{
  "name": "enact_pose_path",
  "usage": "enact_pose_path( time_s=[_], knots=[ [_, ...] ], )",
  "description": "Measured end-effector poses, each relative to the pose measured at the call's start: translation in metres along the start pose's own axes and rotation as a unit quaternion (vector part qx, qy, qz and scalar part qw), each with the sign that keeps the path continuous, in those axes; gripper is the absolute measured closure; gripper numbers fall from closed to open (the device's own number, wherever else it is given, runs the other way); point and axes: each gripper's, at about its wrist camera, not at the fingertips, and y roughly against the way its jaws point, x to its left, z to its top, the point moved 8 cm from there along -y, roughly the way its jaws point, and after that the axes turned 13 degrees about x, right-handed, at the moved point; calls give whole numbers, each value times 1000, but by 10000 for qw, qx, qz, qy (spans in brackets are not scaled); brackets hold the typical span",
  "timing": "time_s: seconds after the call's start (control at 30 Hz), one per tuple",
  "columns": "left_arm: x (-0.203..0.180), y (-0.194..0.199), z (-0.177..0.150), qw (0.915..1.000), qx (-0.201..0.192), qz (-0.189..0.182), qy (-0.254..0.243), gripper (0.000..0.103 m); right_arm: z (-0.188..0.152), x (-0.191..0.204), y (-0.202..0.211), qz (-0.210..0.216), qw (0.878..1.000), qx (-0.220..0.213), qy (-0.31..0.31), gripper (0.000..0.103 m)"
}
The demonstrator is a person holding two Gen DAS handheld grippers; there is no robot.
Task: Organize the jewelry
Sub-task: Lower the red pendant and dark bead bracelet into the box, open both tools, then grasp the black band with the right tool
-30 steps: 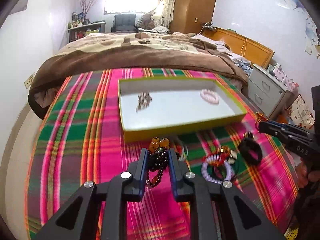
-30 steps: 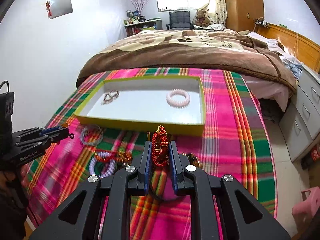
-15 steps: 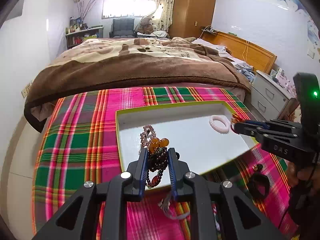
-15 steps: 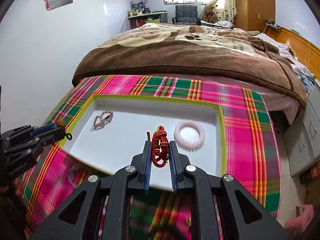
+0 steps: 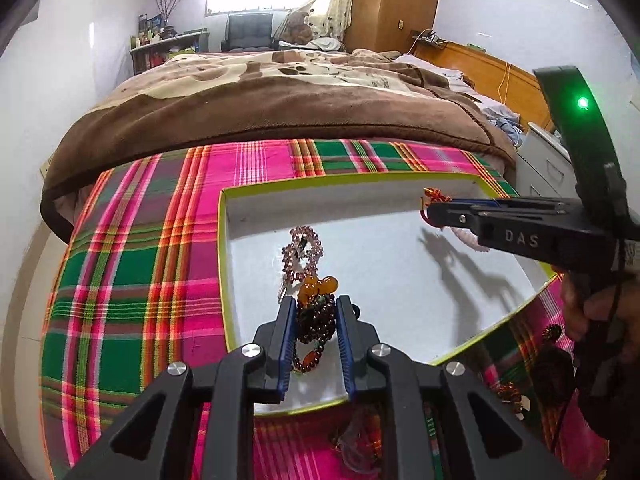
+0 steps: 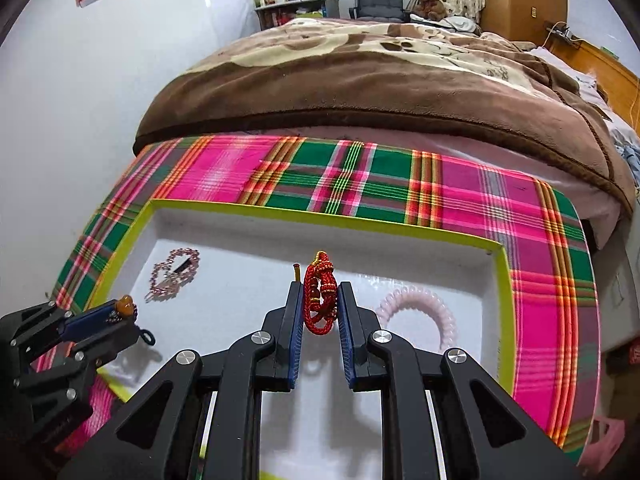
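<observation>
Our dark beaded bracelet (image 5: 316,320) hangs pinched in the left gripper (image 5: 314,312), the red cord bracelet (image 6: 320,300) likewise in the right gripper (image 6: 319,308); both hover directly above the white tray (image 6: 505,300), so release means straight down.

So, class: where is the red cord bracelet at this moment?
In the right wrist view the red cord bracelet sits clamped in the right gripper, held over the white tray, with the pink coil bracelet to its right and the pink beaded piece to its left.

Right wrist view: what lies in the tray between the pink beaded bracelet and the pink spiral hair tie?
The right claw, shut on the red cord bracelet, stands between the pink beaded bracelet and spiral hair tie; otherwise bare white tray.
</observation>
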Motion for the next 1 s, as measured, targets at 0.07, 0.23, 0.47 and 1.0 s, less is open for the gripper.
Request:
enact_pose_path(
  time_s=[0.07,0.23,0.47,1.0],
  knots=[
    [2,-2,-2,10000,37,-18,50,82,2,-1,-4,-46,10000,30,14,86],
    [3,-6,-2,9999,82,-36,55,82,3,-3,-12,-69,9999,100,27,86],
    [2,-6,-1,9998,73,-96,130,79,3,-2,-12,-184,9998,76,78,79],
    [-4,10,-2,9994,-49,-218,259,68,-4,-6,11,-60,9997,-190,-158,59]
  ],
)
